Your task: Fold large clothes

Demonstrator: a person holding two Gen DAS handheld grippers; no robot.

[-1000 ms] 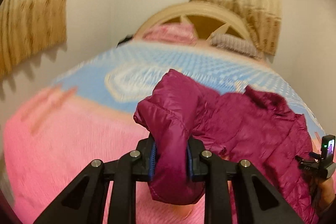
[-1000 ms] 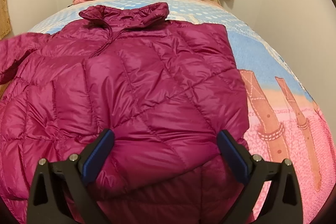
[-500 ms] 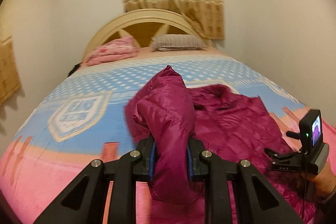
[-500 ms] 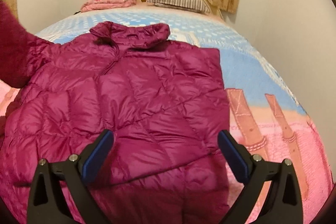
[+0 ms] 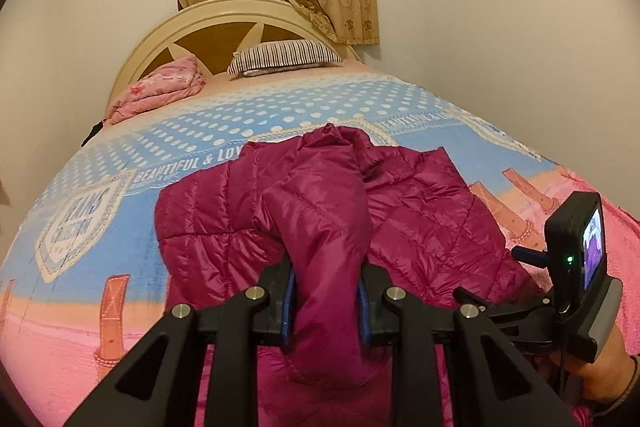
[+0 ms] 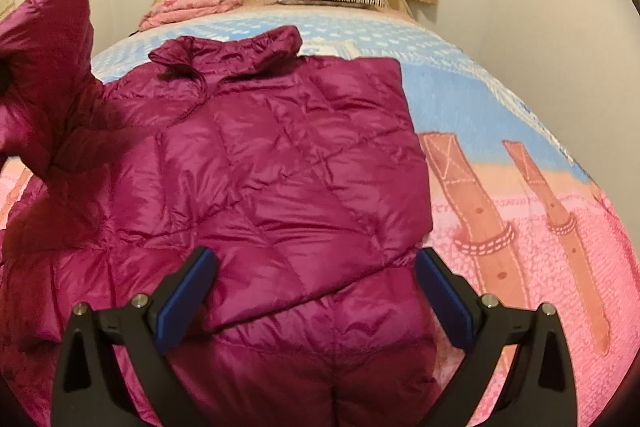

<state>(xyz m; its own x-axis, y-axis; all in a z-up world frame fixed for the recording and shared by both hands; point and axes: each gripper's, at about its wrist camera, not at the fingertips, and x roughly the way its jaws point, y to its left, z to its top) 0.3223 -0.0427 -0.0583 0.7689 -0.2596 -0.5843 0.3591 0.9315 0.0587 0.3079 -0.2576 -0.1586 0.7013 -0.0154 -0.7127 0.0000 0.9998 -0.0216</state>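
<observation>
A magenta quilted puffer jacket (image 6: 280, 167) lies flat on the bed, collar toward the headboard, its right side folded in. My left gripper (image 5: 326, 291) has its blue pads pressed on the jacket's left sleeve (image 5: 320, 219), held up over the jacket body (image 5: 420, 211); its jaws are opening with the sleeve between them. The raised sleeve (image 6: 44, 67) shows at the left of the right wrist view. My right gripper (image 6: 316, 267) hovers open over the jacket's lower part, nothing pinched. The right gripper's camera unit (image 5: 576, 267) and a hand show at the right.
The bed is covered by a pink and blue blanket (image 5: 100, 307). A striped pillow (image 5: 284, 57) and a folded pink quilt (image 5: 160, 91) lie by the cream headboard (image 5: 240, 15). A white wall runs close along the bed's right side.
My left gripper swung right with the sleeve, from over the pink blanket to over the jacket's body. The right gripper stayed open over the hem.
</observation>
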